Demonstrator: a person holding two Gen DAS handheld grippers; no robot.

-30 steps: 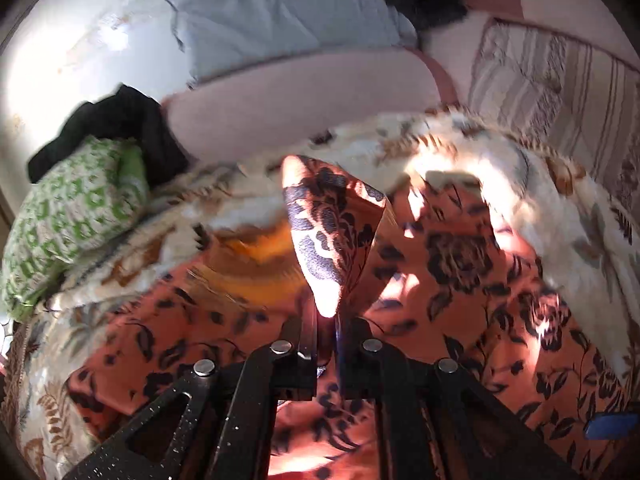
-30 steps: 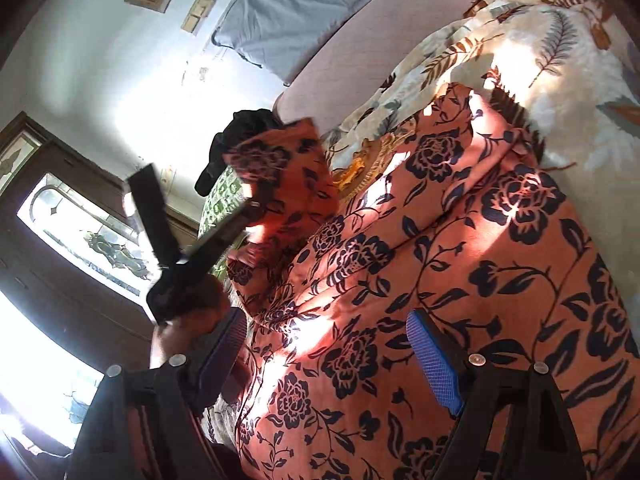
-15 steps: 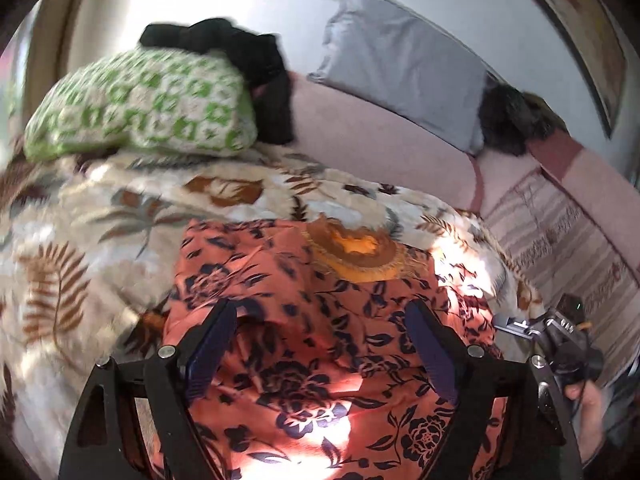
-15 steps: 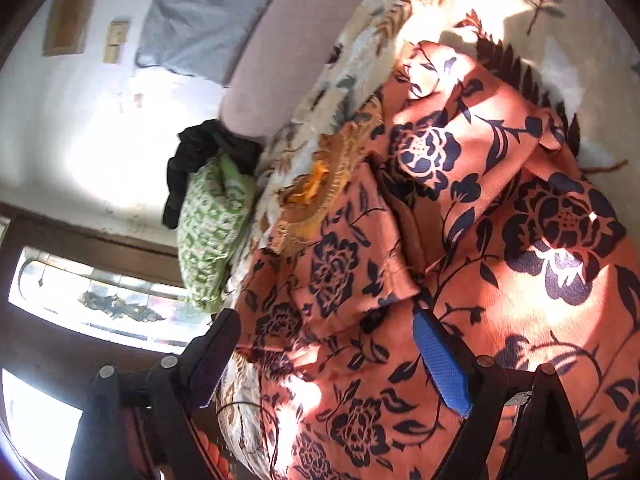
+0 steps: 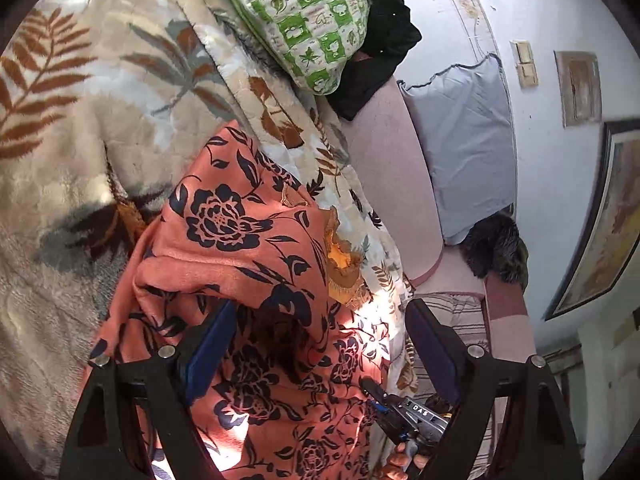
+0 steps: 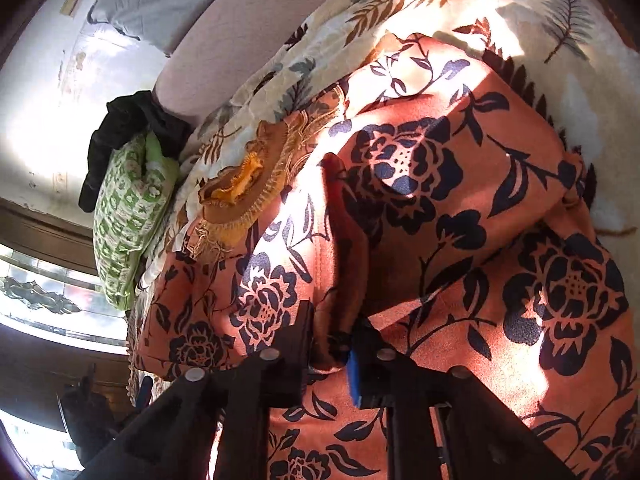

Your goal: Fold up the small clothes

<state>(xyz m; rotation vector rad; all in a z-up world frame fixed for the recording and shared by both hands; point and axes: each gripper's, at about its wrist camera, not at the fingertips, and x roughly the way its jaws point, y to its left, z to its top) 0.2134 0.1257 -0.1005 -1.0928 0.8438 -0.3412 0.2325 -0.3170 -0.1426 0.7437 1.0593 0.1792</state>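
Right claw (image 6: 330,344) around garment (image 6: 440,184) fold

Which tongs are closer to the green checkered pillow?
Left, as far as I can judge. The left tongs hang open over the orange flowered cloth, facing the green checkered pillow. The right tongs pinch that cloth's fold, farther off.

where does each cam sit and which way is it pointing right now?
Left wrist: on the open left tool, looking along its fingers over the orange floral garment toward the green pillow; the right tool and a hand show at bottom.
Right wrist: on the right tool, shut on a garment fold.
Shared: garment, green pillow, leaf blanket.
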